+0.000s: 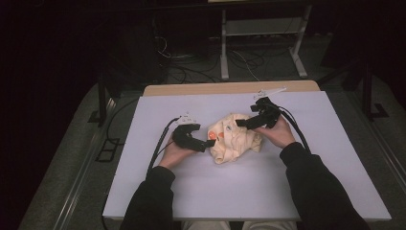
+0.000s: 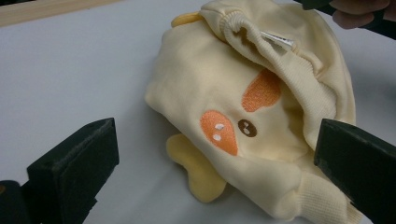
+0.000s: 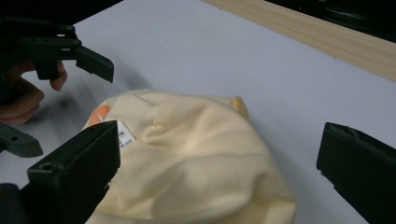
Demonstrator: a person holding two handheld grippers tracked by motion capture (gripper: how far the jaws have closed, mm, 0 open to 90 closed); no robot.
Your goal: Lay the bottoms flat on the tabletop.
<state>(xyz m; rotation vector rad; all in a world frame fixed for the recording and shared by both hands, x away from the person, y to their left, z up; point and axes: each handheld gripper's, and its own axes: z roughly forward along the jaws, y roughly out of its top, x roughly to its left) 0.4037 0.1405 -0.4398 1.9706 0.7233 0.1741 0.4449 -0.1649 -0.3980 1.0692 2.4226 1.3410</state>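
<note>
A crumpled pale-yellow fleece garment with orange embroidered patches and ribbed cuffs (image 1: 235, 137) lies bunched near the middle of the white-topped bench (image 1: 143, 191), somewhat closer to the far edge than to the near one. The left gripper (image 1: 209, 143) has its jaws spread wide and released, one to each side of the garment's near-left end in the left gripper view, where the orange patches (image 2: 219, 131) and a soft yellow flap (image 2: 198, 175) face the camera; the jaws grip nothing, and whether their tips brush the cloth cannot be told. The right gripper (image 1: 242, 123) is likewise wide open, its jaws straddling the garment's far-right bulge and a small white label (image 3: 123, 135) by the ribbed hem, holding nothing. Both dark-sleeved forearms come in from the bench's near edge, the left hand (image 1: 173, 154) low at the garment's left side, the right hand (image 1: 277, 133) raised at its right.
</note>
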